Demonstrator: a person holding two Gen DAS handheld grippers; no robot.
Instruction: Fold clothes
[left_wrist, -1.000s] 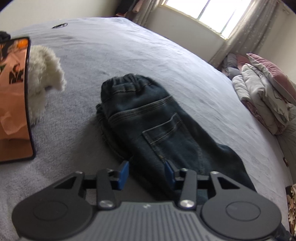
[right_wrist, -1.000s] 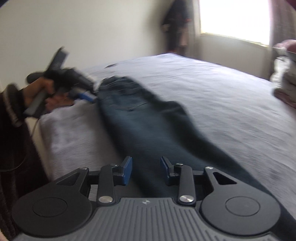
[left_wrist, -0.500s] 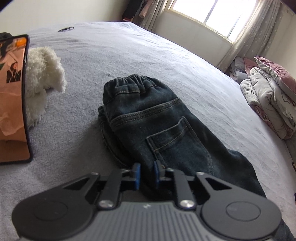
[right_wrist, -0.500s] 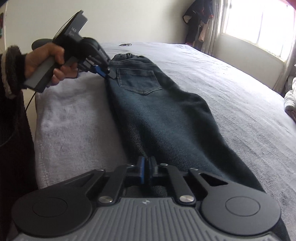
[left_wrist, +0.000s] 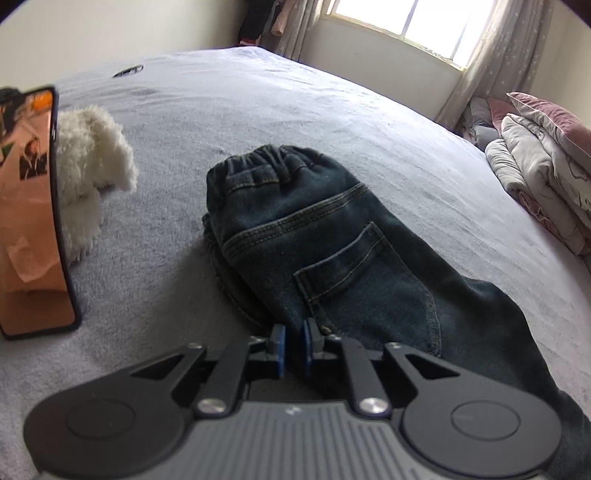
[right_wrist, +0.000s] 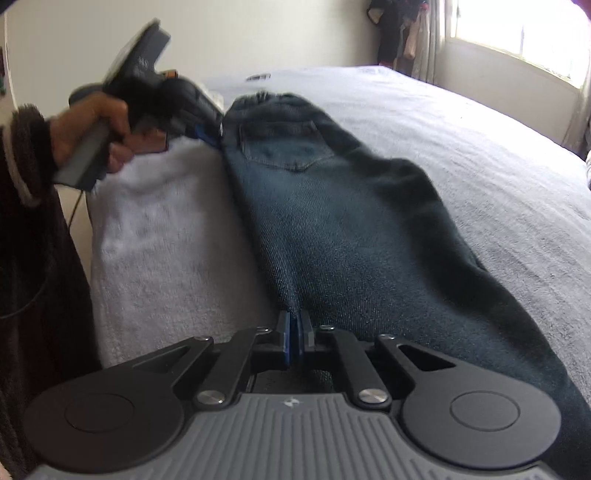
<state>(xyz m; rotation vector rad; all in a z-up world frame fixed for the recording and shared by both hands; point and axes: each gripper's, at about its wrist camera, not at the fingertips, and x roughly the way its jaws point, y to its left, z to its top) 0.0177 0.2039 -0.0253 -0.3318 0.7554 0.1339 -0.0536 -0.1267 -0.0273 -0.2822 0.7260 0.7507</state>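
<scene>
Dark blue jeans (left_wrist: 325, 236) lie back pocket up on the grey bed, folded lengthwise, waistband at the far end. My left gripper (left_wrist: 293, 345) sits at the near side seam below the pocket. A fold of denim is pinched between its blue pads, and the jaws are opening slightly. In the right wrist view the jeans (right_wrist: 351, 229) stretch away from me. My right gripper (right_wrist: 294, 339) is shut on the leg's left edge, denim squeezed between its pads. There the left gripper (right_wrist: 208, 138) shows blurred at the hip edge, held by a hand (right_wrist: 92, 129).
An orange paper bag (left_wrist: 29, 206) and a white fluffy toy (left_wrist: 88, 173) stand left of the jeans. Folded bedding and pillows (left_wrist: 535, 177) are piled at the right. The bed's edge (right_wrist: 96, 258) drops off at the left, beside the person's dark sleeve.
Both grippers stood open a second ago and have closed on the jeans' near edge. The right gripper came down onto the leg. The left gripper is blurred now in the right wrist view.
</scene>
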